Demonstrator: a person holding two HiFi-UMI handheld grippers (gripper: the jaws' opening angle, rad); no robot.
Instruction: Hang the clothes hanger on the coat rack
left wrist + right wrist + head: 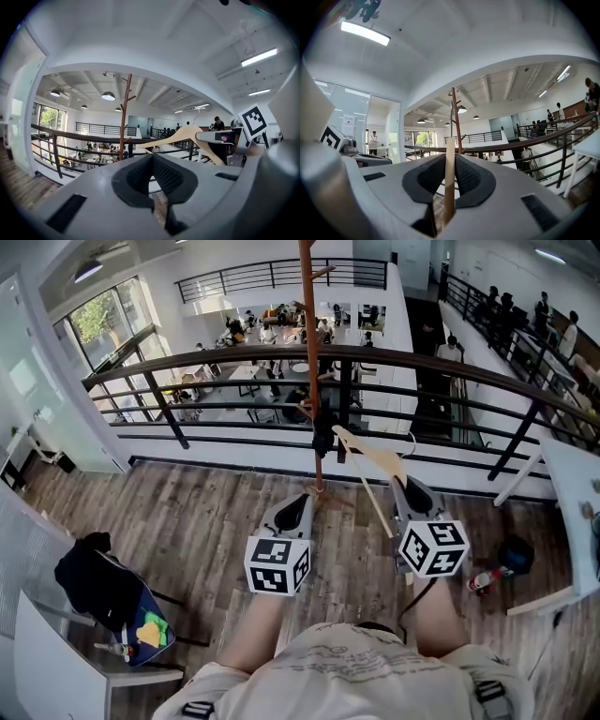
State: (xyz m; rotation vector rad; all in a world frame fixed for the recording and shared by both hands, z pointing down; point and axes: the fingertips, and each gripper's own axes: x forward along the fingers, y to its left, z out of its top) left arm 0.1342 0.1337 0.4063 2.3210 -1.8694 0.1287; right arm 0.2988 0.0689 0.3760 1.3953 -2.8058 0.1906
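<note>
Right gripper view shows me the right gripper (450, 159), jaws clamped on the wooden hanger (448, 197) standing edge-on between them. On the left gripper (152, 159) the jaws are together, empty; the hanger's far end is just beside the coat rack (309, 352).

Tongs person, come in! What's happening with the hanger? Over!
Left tongs shut, empty. Right tongs clamped on wooden hanger, not yet on coat rack. Nothing between them; railing behind rack. Over.

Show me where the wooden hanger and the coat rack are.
wooden hanger (375, 457): head view, on its sloping arm.
coat rack (310, 352): head view, on its upright pole.
</note>
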